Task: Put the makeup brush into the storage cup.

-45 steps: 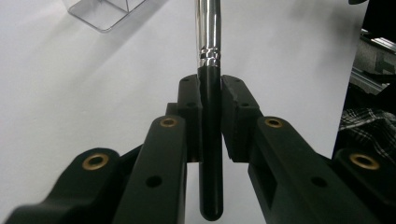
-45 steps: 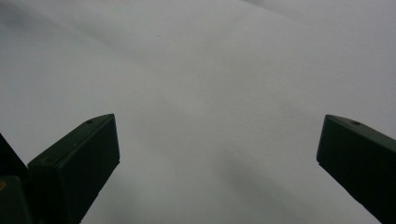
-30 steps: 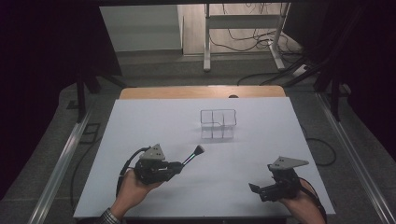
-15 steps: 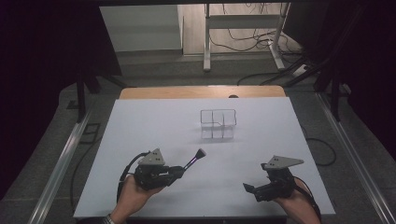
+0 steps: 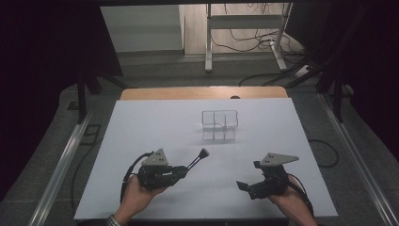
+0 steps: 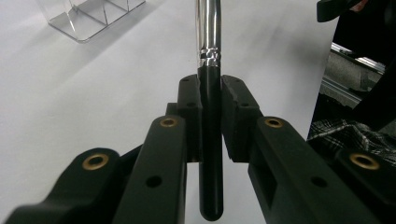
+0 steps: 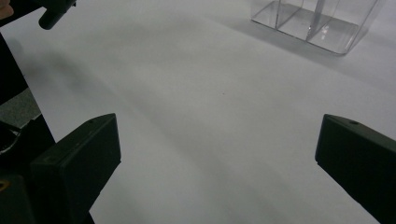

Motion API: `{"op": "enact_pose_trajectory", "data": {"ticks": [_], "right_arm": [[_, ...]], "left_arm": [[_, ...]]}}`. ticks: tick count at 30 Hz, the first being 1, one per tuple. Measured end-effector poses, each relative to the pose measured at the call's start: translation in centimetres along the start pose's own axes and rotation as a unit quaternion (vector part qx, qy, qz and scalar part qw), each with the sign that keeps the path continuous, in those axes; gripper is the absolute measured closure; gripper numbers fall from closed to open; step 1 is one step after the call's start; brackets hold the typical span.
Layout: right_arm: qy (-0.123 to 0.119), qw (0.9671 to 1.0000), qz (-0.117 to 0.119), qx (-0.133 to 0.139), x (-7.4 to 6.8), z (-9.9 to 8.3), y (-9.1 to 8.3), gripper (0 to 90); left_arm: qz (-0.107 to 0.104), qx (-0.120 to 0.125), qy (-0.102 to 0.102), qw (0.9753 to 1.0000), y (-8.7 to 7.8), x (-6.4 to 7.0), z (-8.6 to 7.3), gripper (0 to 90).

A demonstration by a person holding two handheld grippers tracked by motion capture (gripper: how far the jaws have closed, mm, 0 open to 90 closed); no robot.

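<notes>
With the left gripper (image 5: 181, 170) clamped on the brush (image 6: 208, 70) and the right gripper (image 5: 244, 187) apart, tip the brush upright before lowering it into the organizer (image 5: 219, 125) mid-tabletop.

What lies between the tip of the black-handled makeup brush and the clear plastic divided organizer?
Nothing: in the high view, bare white table separates the black-handled makeup brush, held in the left gripper, from the clear plastic divided organizer.
</notes>
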State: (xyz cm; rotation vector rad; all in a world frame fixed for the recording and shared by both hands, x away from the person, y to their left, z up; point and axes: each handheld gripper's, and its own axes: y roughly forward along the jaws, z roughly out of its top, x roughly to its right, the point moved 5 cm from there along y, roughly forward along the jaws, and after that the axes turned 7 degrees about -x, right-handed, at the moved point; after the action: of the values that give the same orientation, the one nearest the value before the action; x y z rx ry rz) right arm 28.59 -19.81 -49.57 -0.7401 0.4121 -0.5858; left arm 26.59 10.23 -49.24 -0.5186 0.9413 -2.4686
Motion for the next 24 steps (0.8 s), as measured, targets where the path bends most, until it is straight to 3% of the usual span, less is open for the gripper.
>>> {"op": "enact_pose_trajectory", "data": {"ticks": [4, 18, 24], "right_arm": [[-0.002, 1.0, -0.001, 0.0, -0.1, 0.3, 0.4, 0.4], [0.03, 0.9986, 0.034, 0.027, -0.8, 2.6, 1.9, 0.4], [0.03, 0.9981, 0.042, 0.033, -1.2, 3.4, 2.4, 0.5]], "left_arm": [[-0.002, 0.002, -0.002, 1.0, 0.1, 0.0, 0.1, 79.1], [-0.008, 0.01, -0.001, 0.9999, 1.0, -0.2, 0.7, 79.1], [-0.011, 0.013, -0.001, 0.9998, 1.4, -0.2, 0.9, 79.1]]}}
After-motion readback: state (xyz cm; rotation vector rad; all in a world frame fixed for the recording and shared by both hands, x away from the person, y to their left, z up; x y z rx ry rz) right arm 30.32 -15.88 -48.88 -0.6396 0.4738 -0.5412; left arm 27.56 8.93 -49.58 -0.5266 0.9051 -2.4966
